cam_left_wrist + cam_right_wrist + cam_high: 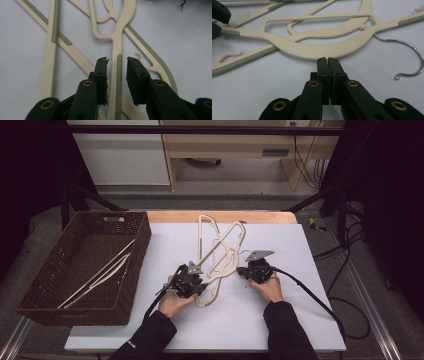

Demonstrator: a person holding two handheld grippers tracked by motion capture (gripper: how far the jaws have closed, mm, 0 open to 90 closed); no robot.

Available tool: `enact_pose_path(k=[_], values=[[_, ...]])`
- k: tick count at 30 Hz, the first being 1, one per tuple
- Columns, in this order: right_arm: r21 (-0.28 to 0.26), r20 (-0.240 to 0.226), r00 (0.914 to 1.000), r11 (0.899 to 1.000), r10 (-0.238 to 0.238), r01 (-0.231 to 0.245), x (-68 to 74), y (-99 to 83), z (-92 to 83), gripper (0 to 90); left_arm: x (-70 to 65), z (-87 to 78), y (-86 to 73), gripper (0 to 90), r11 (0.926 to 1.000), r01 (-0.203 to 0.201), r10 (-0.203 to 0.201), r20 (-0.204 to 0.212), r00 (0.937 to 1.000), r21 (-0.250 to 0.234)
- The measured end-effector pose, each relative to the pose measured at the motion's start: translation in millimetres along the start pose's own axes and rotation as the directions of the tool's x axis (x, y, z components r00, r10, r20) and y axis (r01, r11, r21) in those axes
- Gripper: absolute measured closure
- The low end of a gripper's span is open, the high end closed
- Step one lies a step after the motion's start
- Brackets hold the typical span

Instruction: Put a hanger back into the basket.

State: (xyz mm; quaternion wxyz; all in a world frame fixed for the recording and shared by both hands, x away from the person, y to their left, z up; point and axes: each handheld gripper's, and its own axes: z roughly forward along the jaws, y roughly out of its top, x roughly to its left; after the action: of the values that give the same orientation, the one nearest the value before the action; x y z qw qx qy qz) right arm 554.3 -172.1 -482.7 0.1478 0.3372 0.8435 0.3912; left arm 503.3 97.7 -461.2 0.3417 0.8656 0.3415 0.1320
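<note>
The white surface [280,320] carries everything, with a wood strip along its far edge. On its left side sits a brown woven basket [47,285] with a few pale hangers [102,272] lying slantwise inside. Near the middle of the surface lies a heap of cream hangers [220,247], crossed over one another, stretching from the far edge down to between the two hands. The person's dark sleeves come in from the near edge. The left tool [196,281] rests at the near left end of the heap; in the left gripper view its jaws stand a little apart on either side of one hanger arm [117,72] with a ribbed grey-green strip, the right pad clear of it, and whether the left pad touches I cannot tell. The right tool [244,270] lies just right of the heap; in the right gripper view its jaws are pressed together with nothing between them, tips right at the curved edge of a hanger [312,51], and whether they touch it I cannot tell. A metal hook [409,57] curls on the surface beside that hanger
</note>
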Motion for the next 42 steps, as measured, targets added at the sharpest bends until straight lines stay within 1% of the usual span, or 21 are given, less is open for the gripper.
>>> enact_pose_path(k=[4,7,10,12,14,18,20,21,22,23,25,26,28,30,31,32,34,35,37,39,42], values=[[-0.013,-0.022,0.9998,1.0,0.001,-0.001,-0.7,4.4,-8.6,89.2,-0.4,-1.5,5.4,59.8,0.9996,-0.017,0.017,-0.028,0.9995,-0.021],[-0.004,-0.03,0.9994,1.0,0.016,-0.016,-0.1,8.0,-15.9,89.3,-3.7,-1.4,13.1,52.1,0.9978,-0.043,0.041,-0.047,0.998,-0.049],[-0.004,-0.043,0.9987,1.0,0.027,-0.027,0.4,10.7,-22.8,89.3,-9.0,0.4,22.9,47.1,0.9955,-0.055,0.052,-0.042,0.9978,-0.078],[0.0,-0.043,0.9986,0.999,0.032,-0.032,0.4,12.1,-26.9,89.3,-13.9,2.9,30.2,44.5,0.9936,-0.077,0.074,-0.045,0.9963,-0.083],[0.004,-0.044,0.9977,0.999,0.052,-0.052,1.6,13.4,-30.0,89.3,-19.7,6.6,37.6,41.9,0.9912,-0.102,0.098,-0.051,0.9939,-0.084],[0.004,-0.051,0.9977,0.999,0.044,-0.044,2.0,15.4,-35.3,89.3,-30.4,18.0,52.2,37.7,0.9838,-0.16,0.155,-0.065,0.9857,-0.081],[0.003,-0.046,0.9982,0.999,0.037,-0.037,3.2,16.7,-36.8,89.2,-32.6,23.7,58.1,36.8,0.9818,-0.175,0.17,-0.067,0.9831,-0.073],[0.006,-0.045,0.9985,0.999,0.033,-0.033,4.1,17.8,-37.8,89.3,-33.1,27.5,61.0,37.0,0.9798,-0.189,0.184,-0.071,0.9803,-0.065],[0.002,-0.04,0.9983,0.999,0.043,-0.043,5.9,19.0,-38.2,89.3,-33.7,31.2,63.7,36.8,0.9792,-0.194,0.191,-0.064,0.9796,-0.058],[0.006,-0.044,0.9987,1.0,0.027,-0.027,6.0,19.8,-39.5,89.3,-33.4,34.3,66.5,37.0,0.9771,-0.209,0.207,-0.058,0.9767,-0.039],[0.0,-0.036,0.9988,0.999,0.034,-0.034,8.9,22.5,-40.9,89.3,-35.6,41.4,70.0,38.0,0.9774,-0.208,0.206,-0.057,0.977,-0.039],[0.002,-0.037,0.9988,0.999,0.032,-0.032,9.7,23.3,-42.2,89.3,-36.7,44.0,70.8,39.0,0.9747,-0.22,0.218,-0.058,0.9743,-0.039],[-0.005,-0.029,0.9994,1.0,0.017,-0.017,10.6,25.2,-43.8,89.3,-37.8,46.9,70.6,42.8,0.9741,-0.223,0.221,-0.054,0.9737,-0.036],[-0.009,-0.036,0.999,1.0,0.026,-0.027,11.5,26.2,-46.2,89.3,-38.8,50.1,69.3,47.1,0.9715,-0.236,0.234,-0.069,0.9697,-0.021],[-0.01,-0.037,0.9992,1.0,0.014,-0.014,10.4,26.6,-47.4,89.2,-38.5,51.0,68.8,49.0,0.9704,-0.241,0.24,-0.067,0.9685,-0.01],[-0.011,-0.036,0.9992,1.0,0.016,-0.016,10.4,26.9,-48.2,89.2,-38.3,51.8,68.4,51.3,0.9697,-0.244,0.243,-0.068,0.9677,-0.012],[-0.005,-0.038,0.9992,1.0,0.013,-0.013,10.8,27.2,-49.2,89.2,-37.5,50.9,68.9,60.1,0.9697,-0.244,0.243,-0.048,0.9688,-0.011],[-0.007,-0.031,0.9994,1.0,0.014,-0.014,11.7,27.4,-48.7,89.2,-38.0,50.5,69.2,62.2,0.9693,-0.246,0.245,-0.043,0.9685,-0.007],[-0.001,-0.025,0.9997,1.0,0.007,-0.007,13.2,28.6,-49.1,89.2,-39.6,50.7,68.9,69.9,0.9666,-0.256,0.256,-0.036,0.966,-0.007],[-0.002,-0.02,0.9998,1.0,0.001,-0.001,14.5,29.1,-48.7,89.1,-41.8,51.0,68.4,72.3,0.9636,-0.267,0.267,-0.046,0.9627,-0.007],[-0.007,-0.016,0.9998,1.0,-0.007,0.007,15.5,29.4,-49.0,88.2,-42.0,48.0,69.0,73.9,0.96,-0.28,0.28,-0.039,0.9592,0.004]])
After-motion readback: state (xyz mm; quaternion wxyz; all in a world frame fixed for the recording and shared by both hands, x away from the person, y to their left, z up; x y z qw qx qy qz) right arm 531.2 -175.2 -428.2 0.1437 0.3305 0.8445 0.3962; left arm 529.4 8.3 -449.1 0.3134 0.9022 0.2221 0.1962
